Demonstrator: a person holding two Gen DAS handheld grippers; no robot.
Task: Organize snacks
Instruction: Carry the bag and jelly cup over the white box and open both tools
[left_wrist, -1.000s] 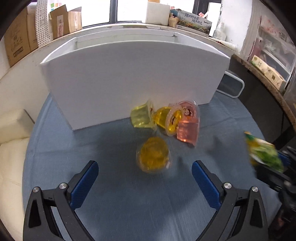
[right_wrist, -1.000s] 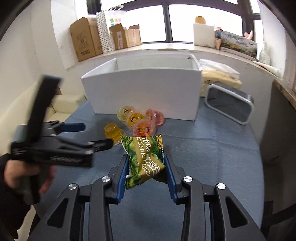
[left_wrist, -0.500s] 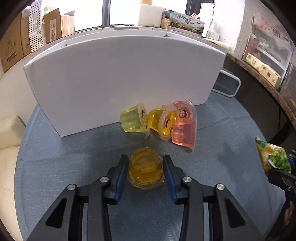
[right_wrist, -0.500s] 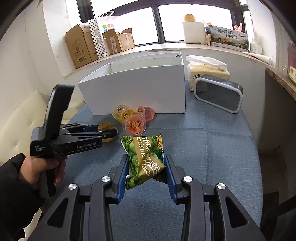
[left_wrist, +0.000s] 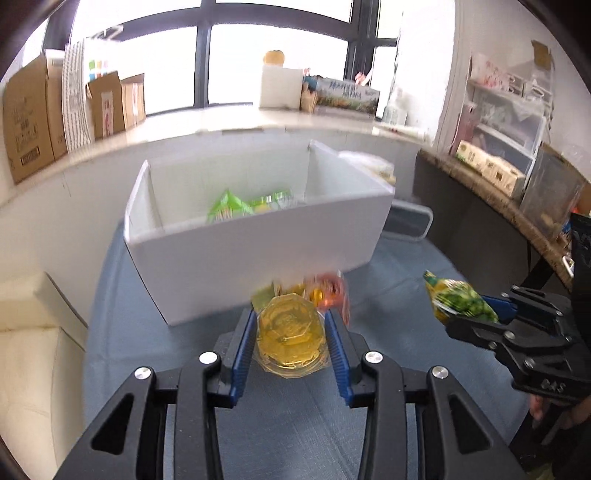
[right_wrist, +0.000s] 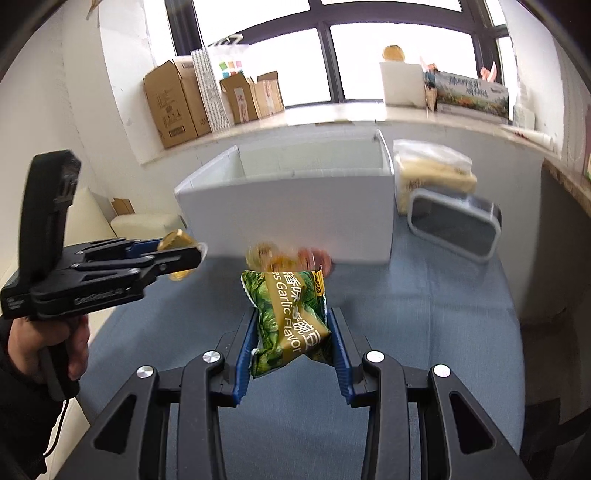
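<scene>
My left gripper (left_wrist: 290, 343) is shut on a yellow jelly cup (left_wrist: 290, 338) and holds it above the blue table, in front of the white box (left_wrist: 258, 254). The cup also shows in the right wrist view (right_wrist: 176, 240). My right gripper (right_wrist: 291, 339) is shut on a green garlic-pea snack bag (right_wrist: 291, 325), which also shows in the left wrist view (left_wrist: 460, 302). Several jelly cups (right_wrist: 288, 258) lie on the table against the box's front wall. Green snack bags (left_wrist: 236, 206) lie inside the box.
A grey-rimmed container (right_wrist: 454, 229) lies right of the box, with a tissue pack (right_wrist: 432, 170) behind it. Cardboard boxes (right_wrist: 177, 103) stand on the windowsill. A cream sofa (left_wrist: 33, 332) borders the table on the left.
My left gripper closed on the yellow jelly cup and lifted it off the table toward the box. My right gripper rose slightly, still holding the snack bag.
</scene>
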